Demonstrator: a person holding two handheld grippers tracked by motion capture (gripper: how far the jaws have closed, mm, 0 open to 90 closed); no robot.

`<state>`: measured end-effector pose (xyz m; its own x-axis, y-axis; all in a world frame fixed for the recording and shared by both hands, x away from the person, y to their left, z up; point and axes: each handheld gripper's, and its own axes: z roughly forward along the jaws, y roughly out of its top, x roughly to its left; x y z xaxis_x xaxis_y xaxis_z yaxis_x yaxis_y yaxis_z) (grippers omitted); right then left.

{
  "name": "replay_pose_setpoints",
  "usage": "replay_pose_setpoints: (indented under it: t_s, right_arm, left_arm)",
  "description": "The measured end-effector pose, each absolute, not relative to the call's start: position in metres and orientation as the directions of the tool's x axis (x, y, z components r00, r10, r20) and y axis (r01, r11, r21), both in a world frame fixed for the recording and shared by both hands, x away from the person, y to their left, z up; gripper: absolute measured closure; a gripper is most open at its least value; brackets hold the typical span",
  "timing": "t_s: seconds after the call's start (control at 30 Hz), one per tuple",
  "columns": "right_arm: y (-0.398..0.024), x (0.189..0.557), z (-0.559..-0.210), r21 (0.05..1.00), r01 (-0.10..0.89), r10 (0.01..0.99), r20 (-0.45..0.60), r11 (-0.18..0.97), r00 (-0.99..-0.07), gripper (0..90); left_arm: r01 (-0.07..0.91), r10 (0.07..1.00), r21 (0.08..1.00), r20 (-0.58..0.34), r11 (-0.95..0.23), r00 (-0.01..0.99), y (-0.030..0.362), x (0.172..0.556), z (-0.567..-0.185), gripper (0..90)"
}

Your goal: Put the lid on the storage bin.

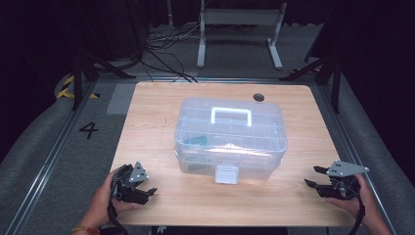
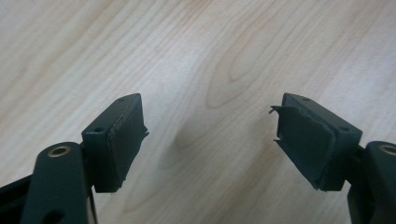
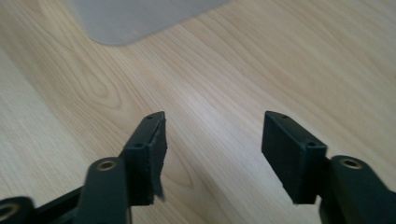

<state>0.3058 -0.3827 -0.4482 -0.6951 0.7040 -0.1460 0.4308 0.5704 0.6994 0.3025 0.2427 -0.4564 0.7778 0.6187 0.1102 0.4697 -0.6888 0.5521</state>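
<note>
left gripper (image 1: 145,188): jaws wide apart, nothing between them, low over the bench (image 1: 161,127) near its front left corner. right gripper (image 1: 318,177): jaws also wide, nothing held, near the front right corner. two grippers, one in each hand. one clear plastic box (image 1: 230,139) sits mid-bench, lid shut, with one white handle (image 1: 231,115) on top and one front latch (image 1: 226,174).

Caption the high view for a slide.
Closed clear storage box centred on wooden table, open left gripper and right gripper at either side.
</note>
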Motion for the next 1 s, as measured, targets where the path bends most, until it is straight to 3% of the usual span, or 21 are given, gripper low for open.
replay_pose_setpoints:
  t_s: [0.27, 0.4, 1.0]
  right_arm:
    - [-0.416, 0.300, -0.481, 0.738, 0.521, 0.800, -0.042, 0.429, -0.599, 30.1]
    - [-0.423, 0.298, -0.486, 0.759, 0.536, 0.829, -0.009, 0.370, -0.559, 26.5]
    - [-0.423, 0.299, -0.488, 0.750, 0.551, 0.832, 0.002, 0.365, -0.554, 24.2]
  left_arm:
    - [0.508, 0.635, 0.620, -0.022, -0.597, 0.772, 0.262, 0.302, -0.475, 19.3]
    - [0.489, 0.654, 0.688, -0.028, -0.535, 0.756, 0.268, 0.298, -0.483, 15.4]
    - [0.513, 0.690, 0.685, -0.022, -0.517, 0.724, 0.265, 0.296, -0.484, 14.6]
